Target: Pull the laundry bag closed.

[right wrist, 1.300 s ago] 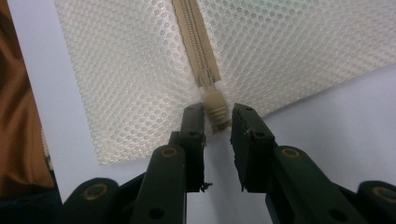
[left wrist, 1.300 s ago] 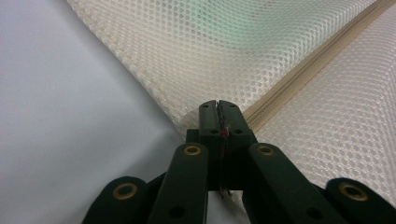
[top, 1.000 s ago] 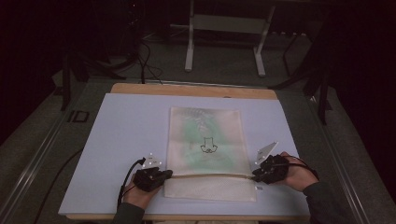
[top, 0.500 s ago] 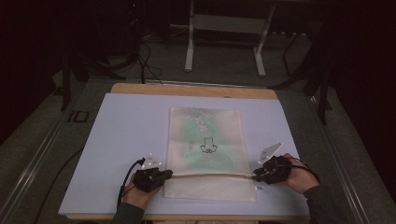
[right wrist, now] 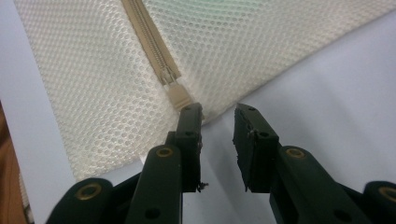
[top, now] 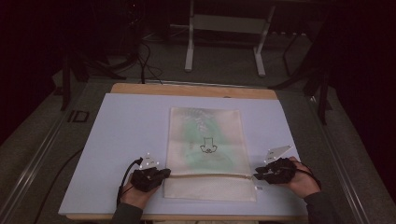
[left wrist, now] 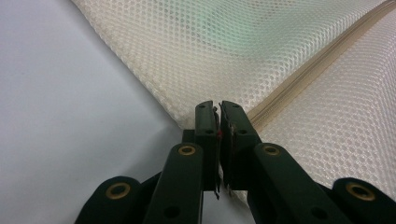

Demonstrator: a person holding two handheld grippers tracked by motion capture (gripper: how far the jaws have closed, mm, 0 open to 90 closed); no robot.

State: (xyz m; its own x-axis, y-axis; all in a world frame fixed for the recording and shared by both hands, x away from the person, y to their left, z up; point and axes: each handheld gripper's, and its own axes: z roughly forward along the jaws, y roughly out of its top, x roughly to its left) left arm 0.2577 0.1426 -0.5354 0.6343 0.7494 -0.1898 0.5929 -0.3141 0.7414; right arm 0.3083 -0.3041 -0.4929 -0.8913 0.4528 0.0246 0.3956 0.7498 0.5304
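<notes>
A cream mesh bag (top: pixel 205 154) lies flat in the middle of the pale counter (top: pixel 116 140), with something green showing faintly through the netting and a zipper (top: pixel 210 176) running across it near the person's edge. The work in hand looks like running that zipper along.

What could go wrong from here: the right tongs (top: pixel 258 177) could shut on mesh or on bare counter instead of the zipper pull (right wrist: pixel 179 95), since the pull sits just ahead of one jaw and not squarely between the two. A grab from this spot would likely snag netting and drag the whole bag sideways. The other risk is at the far end: the left tongs (top: pixel 164 173) hold only the very corner of the fabric, so a firm tug on the zipper could slip the mesh out of them, and the bag would bunch up (a thin, limp fabric gives little to bite on).

The left tongs stand almost closed, their pads pinched on the bag's corner (left wrist: pixel 187 122) beside the zipper's end, with only a sliver between them. The right tongs have just been opening; they stand at a moderate gap with nothing but counter between them, one jaw tip touching or nearly touching the zipper pull
</notes>
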